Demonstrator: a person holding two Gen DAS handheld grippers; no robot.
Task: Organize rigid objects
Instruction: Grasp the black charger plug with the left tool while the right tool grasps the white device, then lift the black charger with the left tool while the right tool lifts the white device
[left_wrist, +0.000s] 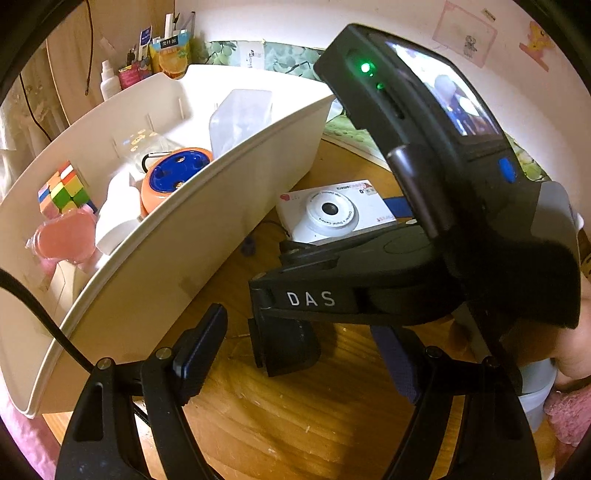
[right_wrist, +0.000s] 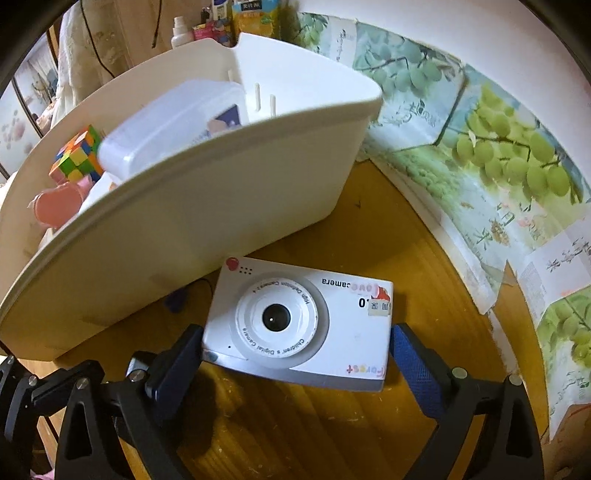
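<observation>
Right wrist view, nearest: right gripper (right_wrist: 297, 354), jaws spread wide, one pad at each short end of the toy camera (right_wrist: 299, 325); pads just beside the ends, with no firm press to be made out. Toy camera flat on the wooden table (right_wrist: 332, 435), lens up, long axis crosswise to the view and in line with the gap between the pads, so set for a squeeze end to end. Nearer by far to the right gripper.

Left wrist view, nearest: left gripper (left_wrist: 299, 362), jaws fairly wide and empty, over bare table; right-hand tool between it and the toy camera.

Just beyond the toy camera: white bin (right_wrist: 207, 206), long wall toward the grippers; probable destination, up and over that wall.

Inside the bin, counted: one puzzle cube (left_wrist: 64, 188), one pink case (left_wrist: 64, 240), one orange-and-blue round thing (left_wrist: 177, 177), one clear box (right_wrist: 173, 125), and some white items not identifiable.

Farthest: bottles and cartons (left_wrist: 155, 55) against the wall; grape-print paper (right_wrist: 498, 155) at right.
</observation>
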